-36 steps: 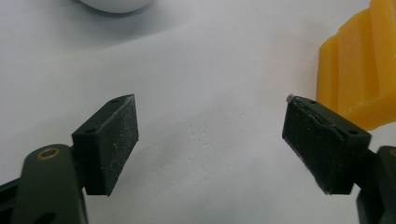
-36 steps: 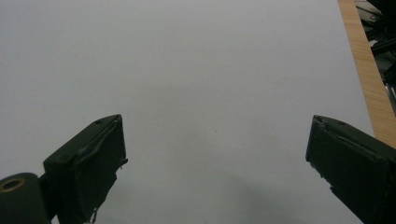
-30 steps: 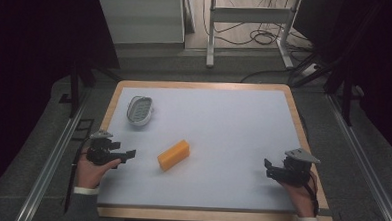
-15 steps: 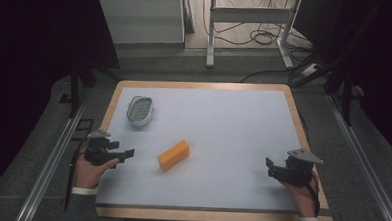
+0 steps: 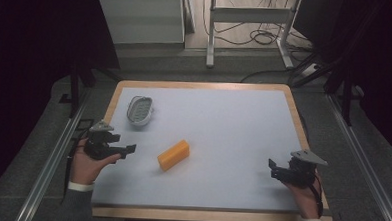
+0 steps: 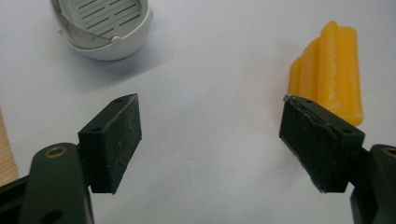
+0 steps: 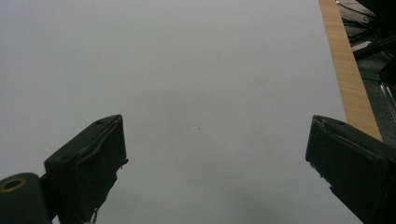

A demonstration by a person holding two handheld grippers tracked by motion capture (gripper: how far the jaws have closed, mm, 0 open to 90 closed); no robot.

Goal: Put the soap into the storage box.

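- While its jaws stood wide apart and held nothing, the left gripper (image 6: 210, 140) hung low over the white tabletop (image 5: 233, 122), near the left edge.
- Just past its right-hand jaw lay a yellow-orange ridged block (image 6: 331, 74), lengthwise and untouched; the high view placed this block (image 5: 173, 155) left of the table's centre.
- Farther off sat a white oval dish with a slotted insert (image 6: 105, 23).
- Well apart, the right gripper (image 7: 219, 172) was equally spread over bare surface, beside the wooden rim (image 7: 348, 79).
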